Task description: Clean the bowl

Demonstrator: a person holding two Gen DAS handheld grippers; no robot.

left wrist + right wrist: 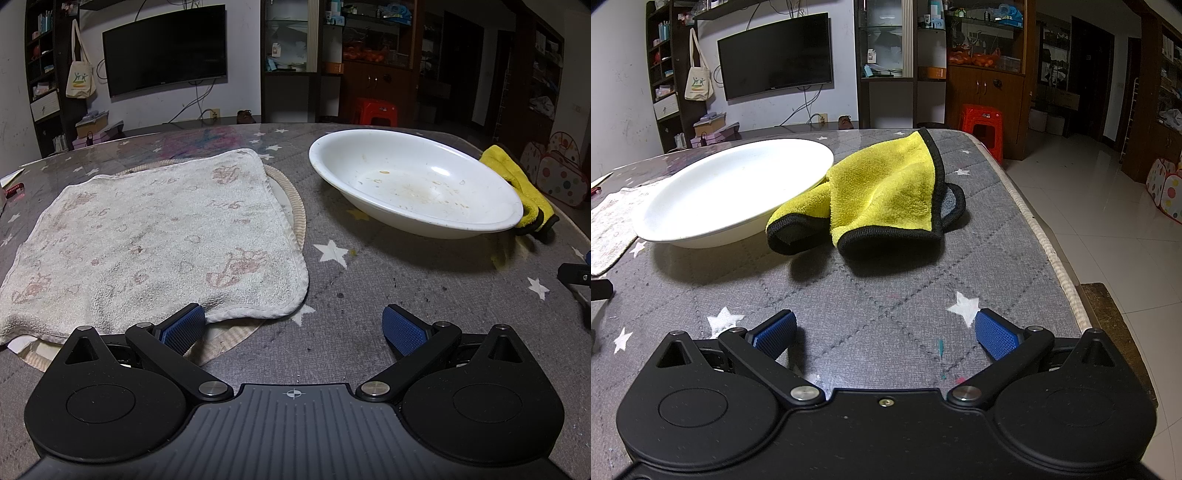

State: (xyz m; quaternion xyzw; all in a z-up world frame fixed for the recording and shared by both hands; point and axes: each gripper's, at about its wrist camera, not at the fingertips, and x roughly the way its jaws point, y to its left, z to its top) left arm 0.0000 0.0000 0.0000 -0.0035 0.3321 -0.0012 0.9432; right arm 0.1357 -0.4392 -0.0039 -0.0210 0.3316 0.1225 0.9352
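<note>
A stained bowl [413, 184] is seen unwiped near the table's [886, 266] far edge, touched by a yellow cloth [886, 192]; both grippers [293, 328] [886, 332] are held wide open, empty.

television [775, 55] on wall | red stool [981, 127] on floor | tote bag [80, 79] hanging

Glossy white bowl [413, 184] – smeared inside – beside fluffy yellow cloth [886, 192] on quilted grey fabric tablecover [886, 295].
</note>
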